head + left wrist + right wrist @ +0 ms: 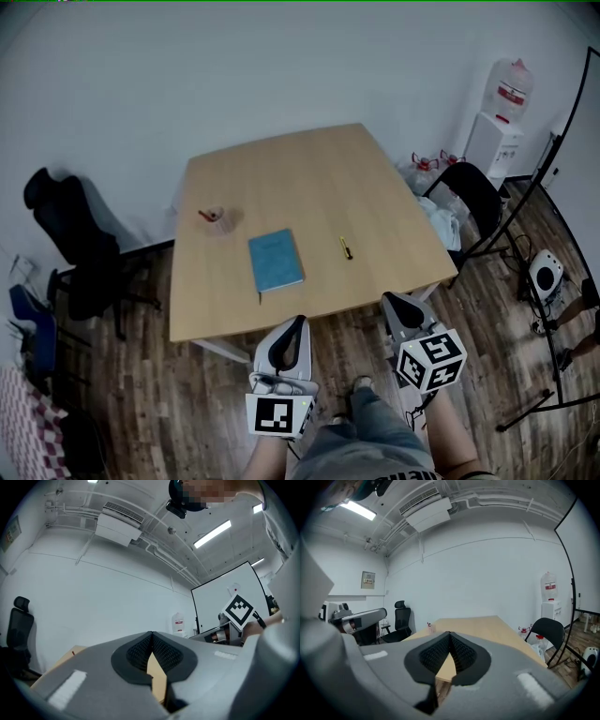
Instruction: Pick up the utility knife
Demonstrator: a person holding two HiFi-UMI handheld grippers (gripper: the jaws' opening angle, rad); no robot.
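The utility knife (346, 247) is seen on the table (281, 159), right of the blue notebook (276, 261). The left gripper (299, 322) and right gripper (390, 300) are held pinched together, empty, short of the notebook. The right one should be opened, then lowered astride the knife.

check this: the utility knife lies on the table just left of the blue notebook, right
No. The utility knife lies on the table to the right of the blue notebook, not left of it; the head view shows this.

Overhead; gripper views level (table (309, 178) shared)
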